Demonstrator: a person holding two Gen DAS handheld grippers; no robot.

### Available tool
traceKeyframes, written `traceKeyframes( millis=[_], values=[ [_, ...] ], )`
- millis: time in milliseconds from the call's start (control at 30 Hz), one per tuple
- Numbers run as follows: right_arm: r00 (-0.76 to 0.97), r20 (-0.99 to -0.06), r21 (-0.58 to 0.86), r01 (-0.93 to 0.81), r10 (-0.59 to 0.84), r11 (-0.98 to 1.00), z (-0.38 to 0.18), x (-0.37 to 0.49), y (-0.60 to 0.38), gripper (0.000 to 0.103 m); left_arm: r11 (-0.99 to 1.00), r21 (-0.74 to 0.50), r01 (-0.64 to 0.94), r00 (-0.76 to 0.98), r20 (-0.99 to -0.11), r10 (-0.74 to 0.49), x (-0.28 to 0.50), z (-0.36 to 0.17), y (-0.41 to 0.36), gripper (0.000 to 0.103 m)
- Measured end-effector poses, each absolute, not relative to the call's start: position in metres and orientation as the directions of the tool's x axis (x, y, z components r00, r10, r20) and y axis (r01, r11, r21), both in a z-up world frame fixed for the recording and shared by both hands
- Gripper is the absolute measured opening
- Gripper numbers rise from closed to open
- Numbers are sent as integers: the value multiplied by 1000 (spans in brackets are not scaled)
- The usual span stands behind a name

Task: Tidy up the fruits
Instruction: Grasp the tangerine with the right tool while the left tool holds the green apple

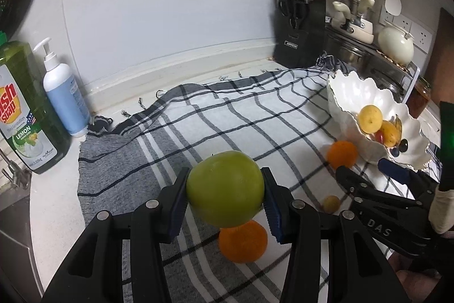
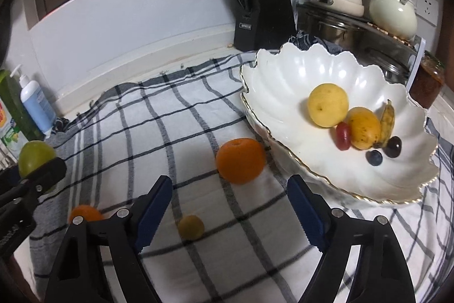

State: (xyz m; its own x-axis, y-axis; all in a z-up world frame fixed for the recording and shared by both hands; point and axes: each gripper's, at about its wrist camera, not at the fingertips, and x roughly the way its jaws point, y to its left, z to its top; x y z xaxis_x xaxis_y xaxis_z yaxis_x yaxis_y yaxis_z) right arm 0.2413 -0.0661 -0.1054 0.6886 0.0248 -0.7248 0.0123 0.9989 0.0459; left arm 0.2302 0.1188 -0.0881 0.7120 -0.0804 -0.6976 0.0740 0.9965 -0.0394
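Kitchen counter, with a checked cloth (image 1: 232,115) spread over it, was where the fruit lay. High above the cloth, the green apple (image 1: 225,188) sat squeezed between the two pads of the left gripper (image 1: 225,198), so that one was holding tight. Right under it rested an orange (image 1: 243,242) on the cloth. The white bowl (image 2: 283,81) stood off to the side, with a yellow fruit (image 2: 327,105) and some small ones already in it. A second orange (image 2: 240,160) lay just beside the bowl's rim, and a little yellow fruit (image 2: 191,227) lay nearer.

The right gripper (image 2: 231,206) had its jaws wide and nothing in them, with the second orange just ahead.

To do this step well, I think the apple should be carried over the bowl's rim, lowered to a bare spot, and let go softly so it would not bump the fruit inside. The right gripper should stay clear of that path.
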Motion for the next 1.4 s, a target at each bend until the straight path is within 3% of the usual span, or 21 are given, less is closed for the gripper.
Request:
traceKeyframes(
  millis=[767, 933, 1400],
  values=[
    [648, -760, 46, 109, -36, 993, -130, 287, -60, 67, 998, -47, 37, 690, -721, -59, 255, -100, 131, 47],
    [652, -755, 22, 133, -71, 991, -132, 288, -63, 48, 999, -40, 35, 689, -723, -53, 255, -101, 131, 47],
    [675, -738, 64, 81, -8, 995, -118, 271, -62, 46, 998, -44, 33, 698, -714, -55, 245, -92, 129, 47]
  ],
)
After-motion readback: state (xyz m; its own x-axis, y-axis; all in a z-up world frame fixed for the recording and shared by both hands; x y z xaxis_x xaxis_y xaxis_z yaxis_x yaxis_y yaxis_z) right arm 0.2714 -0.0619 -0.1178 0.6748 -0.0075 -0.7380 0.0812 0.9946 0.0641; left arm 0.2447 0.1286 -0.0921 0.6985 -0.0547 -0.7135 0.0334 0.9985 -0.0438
